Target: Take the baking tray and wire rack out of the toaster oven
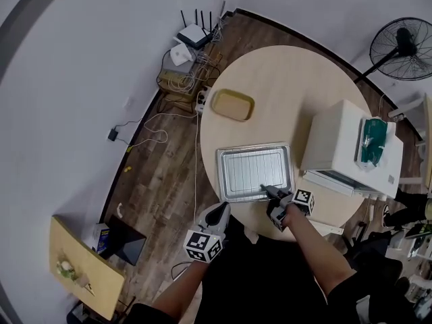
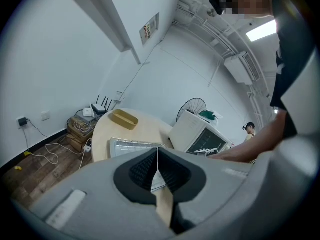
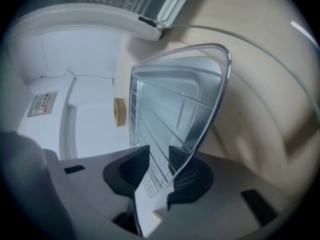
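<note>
Tray is lying on the table with the rack inside it. Its long axis is running left to right, just left of the oven. Right gripper is sitting at its near edge, and that gripper's view is showing jaws apart with the rim between them. Left gripper is hanging near the table's edge, jaws together, empty.
</note>
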Motion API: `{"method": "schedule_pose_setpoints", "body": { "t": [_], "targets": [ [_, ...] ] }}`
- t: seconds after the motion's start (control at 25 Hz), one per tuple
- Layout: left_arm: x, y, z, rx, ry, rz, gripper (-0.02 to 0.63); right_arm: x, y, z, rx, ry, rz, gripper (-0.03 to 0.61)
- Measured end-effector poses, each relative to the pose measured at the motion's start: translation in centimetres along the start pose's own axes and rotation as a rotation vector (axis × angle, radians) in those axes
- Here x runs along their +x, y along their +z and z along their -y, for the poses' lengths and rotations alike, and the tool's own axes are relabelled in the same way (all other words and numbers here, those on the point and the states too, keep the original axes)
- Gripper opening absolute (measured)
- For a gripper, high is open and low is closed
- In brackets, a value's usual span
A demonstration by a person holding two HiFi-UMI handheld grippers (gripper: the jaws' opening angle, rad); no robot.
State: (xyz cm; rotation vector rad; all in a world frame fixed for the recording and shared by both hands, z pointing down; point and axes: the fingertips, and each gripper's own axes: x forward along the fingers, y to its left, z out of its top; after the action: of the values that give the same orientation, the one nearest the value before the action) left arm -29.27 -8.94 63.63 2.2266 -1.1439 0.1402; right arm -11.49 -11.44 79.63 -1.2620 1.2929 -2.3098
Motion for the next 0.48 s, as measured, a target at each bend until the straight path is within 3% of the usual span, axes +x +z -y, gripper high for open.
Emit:
{"method": "schedule_pose_setpoints", "body": {
  "t": [0.28,0.48],
  "targets": [
    [-0.4,0.0,0.1,-0.004,-0.01,0.011,0.018,-1.0,0.5,0.2,-0.079,-0.138,0.015,0.157],
    [-1.2,0.3,0.3,-0.038,-0.013,0.036,0.018,-1.6,0.6,0.5,-0.119,-0.253,0.025,0.253]
  ]
}}
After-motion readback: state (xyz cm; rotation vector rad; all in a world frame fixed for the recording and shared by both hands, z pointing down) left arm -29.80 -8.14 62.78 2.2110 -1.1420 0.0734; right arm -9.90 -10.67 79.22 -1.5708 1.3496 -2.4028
